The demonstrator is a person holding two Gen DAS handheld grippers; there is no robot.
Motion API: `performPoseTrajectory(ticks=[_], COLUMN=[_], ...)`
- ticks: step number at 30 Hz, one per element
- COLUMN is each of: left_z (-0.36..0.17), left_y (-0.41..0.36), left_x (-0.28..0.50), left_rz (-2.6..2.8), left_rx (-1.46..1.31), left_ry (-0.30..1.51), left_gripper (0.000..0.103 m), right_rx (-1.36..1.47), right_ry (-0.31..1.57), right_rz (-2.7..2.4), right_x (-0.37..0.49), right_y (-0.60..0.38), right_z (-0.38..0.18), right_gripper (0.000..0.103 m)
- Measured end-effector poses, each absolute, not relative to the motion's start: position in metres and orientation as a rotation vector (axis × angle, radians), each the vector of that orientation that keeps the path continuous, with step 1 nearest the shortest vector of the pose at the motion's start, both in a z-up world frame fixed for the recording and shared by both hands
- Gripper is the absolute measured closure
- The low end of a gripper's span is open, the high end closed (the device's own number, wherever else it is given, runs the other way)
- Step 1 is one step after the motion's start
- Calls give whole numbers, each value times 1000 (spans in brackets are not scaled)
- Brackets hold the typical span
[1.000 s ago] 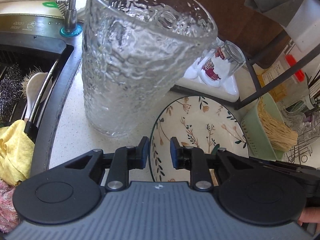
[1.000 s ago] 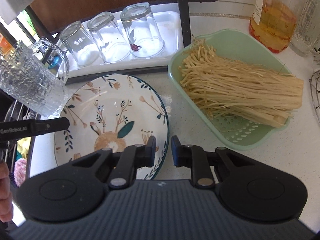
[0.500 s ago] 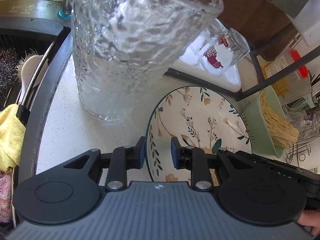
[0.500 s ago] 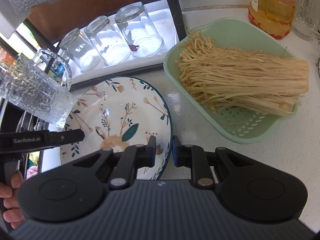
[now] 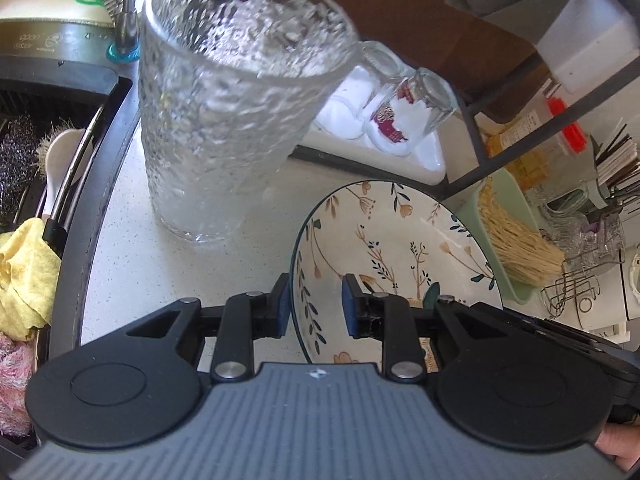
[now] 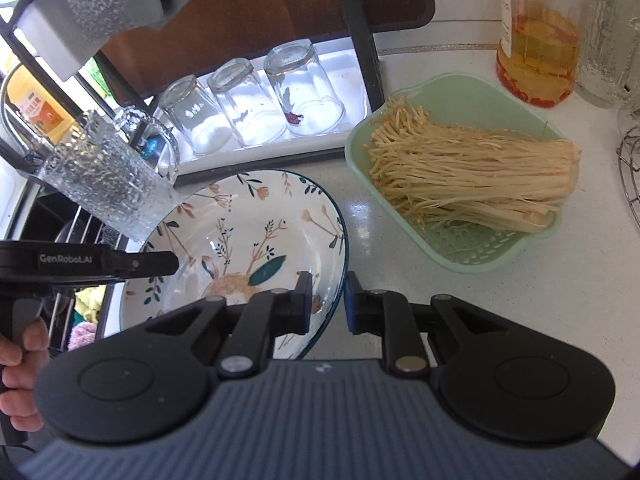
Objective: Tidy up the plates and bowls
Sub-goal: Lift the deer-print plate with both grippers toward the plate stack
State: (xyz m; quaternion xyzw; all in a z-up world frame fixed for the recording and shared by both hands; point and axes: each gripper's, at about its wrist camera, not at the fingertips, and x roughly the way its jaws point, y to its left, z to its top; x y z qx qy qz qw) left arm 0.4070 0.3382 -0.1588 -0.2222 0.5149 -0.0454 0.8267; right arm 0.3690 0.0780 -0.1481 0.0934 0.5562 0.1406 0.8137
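We note the floral plate (image 6: 256,232) lying on the white tabletop (image 6: 500,300), between the textured glass tumbler (image 5: 224,120) and the green colander (image 6: 472,248) of enoki mushrooms (image 6: 472,184). Left tool (image 5: 312,306): released, its fingers straddling the plate's left rim, not pressing it. Right tool (image 6: 328,300): also released, fingers either side of the plate's right rim. Three upturned glasses (image 6: 256,104) sit on a white tray behind the plate.
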Motion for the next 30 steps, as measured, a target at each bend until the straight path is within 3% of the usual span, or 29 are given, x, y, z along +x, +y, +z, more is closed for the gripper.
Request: performPoseTrajectory(ticks=[16, 30], left_z=[-111, -103], left_y=[309, 273], left_x=[368, 314], left_rz=[-135, -114], left_rx=[-414, -374], left_ry=[1015, 1014], left_gripper=[72, 68], right_rx=[215, 231], right_ry=[1077, 1091], right_rz=[305, 321], right_x=[336, 287], right_y=[54, 29], right_z=[-99, -102], right_gripper=[83, 83])
